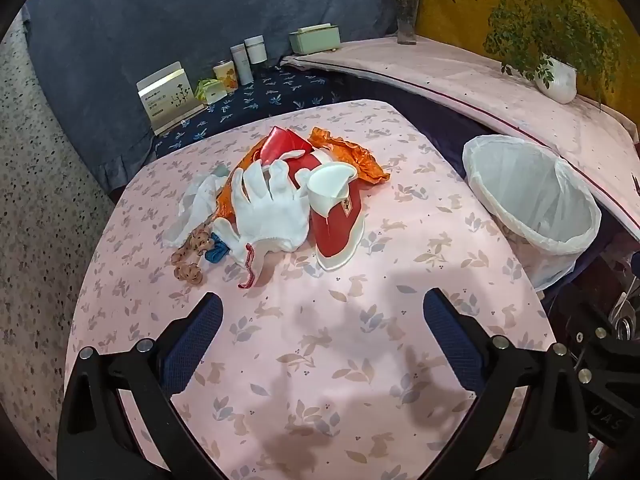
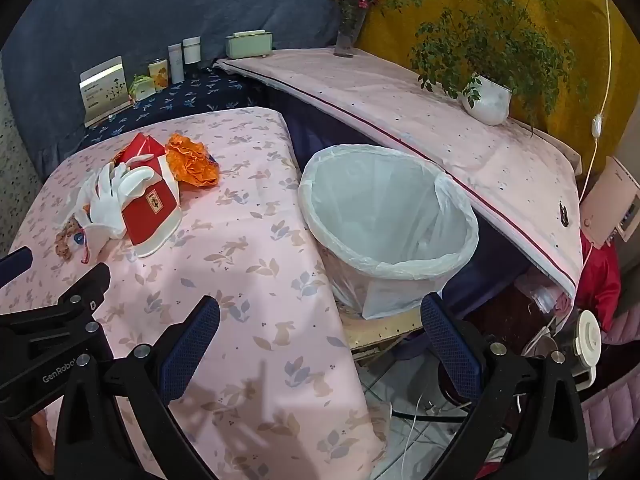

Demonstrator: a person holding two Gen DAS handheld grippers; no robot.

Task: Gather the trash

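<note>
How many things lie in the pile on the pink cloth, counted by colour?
White: 3, a glove, a thin cloth, a paper cone
Red: 2, a box, a folded packet
Orange: 1, a crinkled wrapper
Brown: 1, a spotted scrunchie
Blue: 1, a small scrap
Total: 8

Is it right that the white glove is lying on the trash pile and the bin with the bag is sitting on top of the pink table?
Not quite. The white glove does lie on the pile, but the bin stands beside the pink table, off its edge, not on top. The right wrist view shows this.
</note>
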